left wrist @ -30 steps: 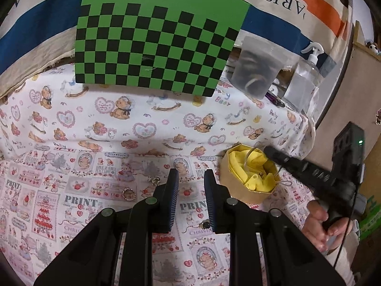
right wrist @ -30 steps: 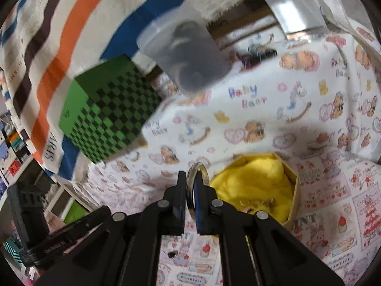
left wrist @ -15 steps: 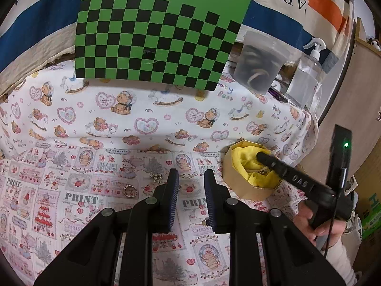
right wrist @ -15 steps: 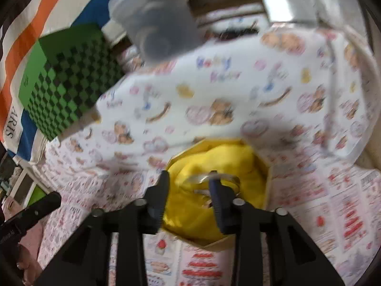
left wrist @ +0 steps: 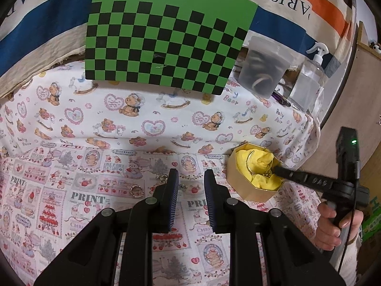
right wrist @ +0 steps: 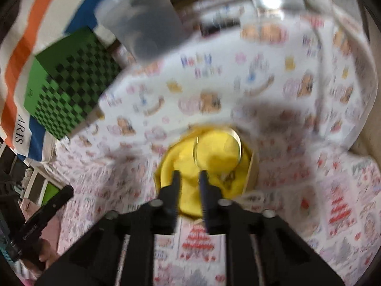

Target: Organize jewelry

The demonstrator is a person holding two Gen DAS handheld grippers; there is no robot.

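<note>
The printed cotton cloth [left wrist: 71, 124] on the counter reads "PRINT" and "Baby Bear". A small ring [left wrist: 136, 191] lies left of the left hand-held gripper [left wrist: 189, 186], whose ribbed pads stand parted and empty. Behind stands the green checkerboard [left wrist: 162, 43], marked "Panda Robo", apparently. Right, the bangle [right wrist: 215, 146] rests on yellow fabric in the hexagonal card box [left wrist: 240, 188]; the right hand-held gripper [right wrist: 189, 178] stands parted, empty.

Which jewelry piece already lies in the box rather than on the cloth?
The large bangle, resting on the yellow lining of the box. The ring and small pieces near it lie on the cloth.
</note>
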